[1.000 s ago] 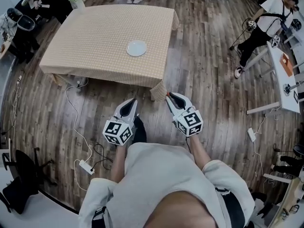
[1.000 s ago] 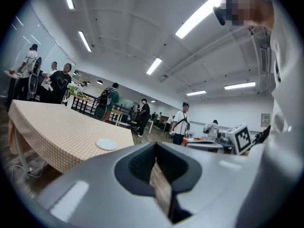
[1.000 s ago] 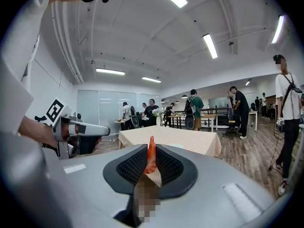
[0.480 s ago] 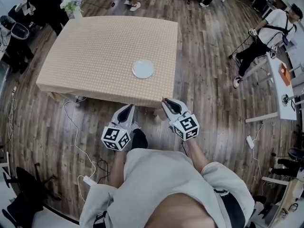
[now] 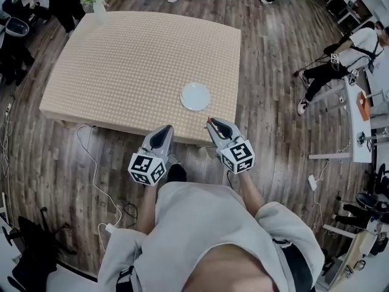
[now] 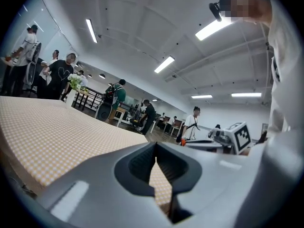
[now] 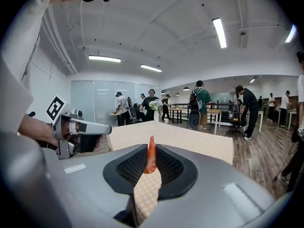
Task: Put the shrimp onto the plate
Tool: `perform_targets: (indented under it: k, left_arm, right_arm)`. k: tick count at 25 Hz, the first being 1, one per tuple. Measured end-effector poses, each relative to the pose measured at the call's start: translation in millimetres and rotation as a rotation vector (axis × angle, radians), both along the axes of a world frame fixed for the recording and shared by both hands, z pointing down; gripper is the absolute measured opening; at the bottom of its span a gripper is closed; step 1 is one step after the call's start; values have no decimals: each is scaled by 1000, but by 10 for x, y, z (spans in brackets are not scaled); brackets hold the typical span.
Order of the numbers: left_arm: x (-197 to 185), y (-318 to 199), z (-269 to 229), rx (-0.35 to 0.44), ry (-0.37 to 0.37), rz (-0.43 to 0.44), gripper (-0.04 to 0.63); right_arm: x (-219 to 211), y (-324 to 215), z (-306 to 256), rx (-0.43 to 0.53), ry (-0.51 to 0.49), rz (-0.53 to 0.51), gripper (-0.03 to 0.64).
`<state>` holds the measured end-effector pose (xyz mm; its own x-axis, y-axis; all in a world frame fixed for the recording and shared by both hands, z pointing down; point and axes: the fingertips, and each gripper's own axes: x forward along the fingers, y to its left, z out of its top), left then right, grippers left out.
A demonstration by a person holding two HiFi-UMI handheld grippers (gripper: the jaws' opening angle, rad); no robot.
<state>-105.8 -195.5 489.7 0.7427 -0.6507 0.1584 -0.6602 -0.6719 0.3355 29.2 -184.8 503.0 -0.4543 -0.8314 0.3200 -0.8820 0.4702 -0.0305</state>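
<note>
Table (image 5: 134,66), covered in checked cloth, is seen from above. Left gripper (image 5: 165,128) and right gripper (image 5: 210,121) are held at its near edge. Plate (image 5: 195,96) is set just beyond the right gripper. Shrimp (image 7: 151,160) is clamped upright between the right jaws, not yet over the plate; the left jaws are pressed together, empty.
</note>
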Motion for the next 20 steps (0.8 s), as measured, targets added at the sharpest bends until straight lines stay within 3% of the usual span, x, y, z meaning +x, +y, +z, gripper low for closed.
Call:
perform_targets:
  k: [8, 20]
  left_arm:
    - [-102, -484, 110, -32, -19, 51, 11]
    - [165, -737, 195, -64, -52, 17, 11]
  right_arm:
    - [-144, -469, 71, -25, 1, 33, 55]
    - [123, -815, 142, -32, -51, 12, 54]
